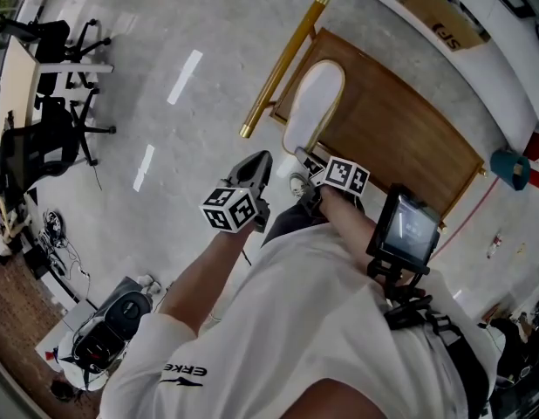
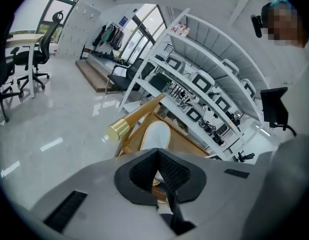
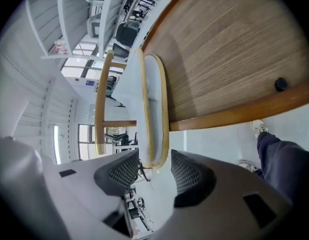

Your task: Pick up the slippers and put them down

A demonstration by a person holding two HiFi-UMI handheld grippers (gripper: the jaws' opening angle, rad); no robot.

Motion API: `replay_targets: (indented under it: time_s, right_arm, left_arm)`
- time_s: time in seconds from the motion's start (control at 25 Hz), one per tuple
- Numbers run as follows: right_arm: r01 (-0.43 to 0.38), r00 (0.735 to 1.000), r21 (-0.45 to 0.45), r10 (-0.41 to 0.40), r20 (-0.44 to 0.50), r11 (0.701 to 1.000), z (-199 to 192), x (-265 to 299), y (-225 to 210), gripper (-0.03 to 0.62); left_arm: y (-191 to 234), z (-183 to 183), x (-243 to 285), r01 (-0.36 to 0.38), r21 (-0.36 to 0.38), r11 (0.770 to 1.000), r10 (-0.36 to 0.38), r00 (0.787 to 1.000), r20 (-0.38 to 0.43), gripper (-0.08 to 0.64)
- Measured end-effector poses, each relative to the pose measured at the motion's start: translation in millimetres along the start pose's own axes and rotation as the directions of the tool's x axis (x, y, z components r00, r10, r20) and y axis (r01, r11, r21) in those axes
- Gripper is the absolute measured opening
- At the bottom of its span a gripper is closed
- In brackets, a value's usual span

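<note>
Person's white shirt (image 1: 339,321) fills the near frame, both forearms reaching fwd. L gripper (image 2: 158,159): jaws closed pad to pad, nothing btwn them, over grey floor (image 1: 165,190) at approx 11 o'clock of the torso. R gripper (image 3: 155,165) is just beside it at 1 o'clock: jaws apart, near end of slipper (image 1: 313,103) sits btwn the pads, which aren't pressing on it. Slipper is white w/ tan rim, lying lengthwise at 12 o'clock along left edge of wooden board (image 1: 400,129), near end past the board's edge. Gold pole (image 1: 283,64) runs alongside slipper at its 10 o'clock. Office chairs (image 1: 51,138) well apart at 9 o'clock.
</note>
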State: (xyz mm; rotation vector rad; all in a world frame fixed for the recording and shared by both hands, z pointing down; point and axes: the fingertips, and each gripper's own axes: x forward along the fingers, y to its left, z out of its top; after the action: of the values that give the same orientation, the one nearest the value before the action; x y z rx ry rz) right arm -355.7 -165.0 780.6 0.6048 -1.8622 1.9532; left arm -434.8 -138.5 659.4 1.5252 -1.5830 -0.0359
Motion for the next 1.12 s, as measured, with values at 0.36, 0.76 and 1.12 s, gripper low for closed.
replay_targets:
  time_s: [0.36,0.76,1.12]
  right_arm:
    - [-0.001,0.998,-0.113,-0.006,-0.064,0.994,-20,-23,10,0.186]
    - [-0.013,0.997,-0.423,-0.022,-0.079,0.906,-43,-66,58,0.184]
    - [-0.023,0.999,-0.706,0.044,0.011,0.708,-53,-105,120,0.183]
  left_arm:
    - [-6,-10,-3,0.028,0.018,0.999,-0.028,1.000,0.008,0.003]
    - [-28,-17,-19,0.089,0.038,0.995,-0.091,0.994,0.059,0.003]
    - [-51,-21,-44,0.124,0.080,0.989,-0.133,0.983,0.125,0.003]
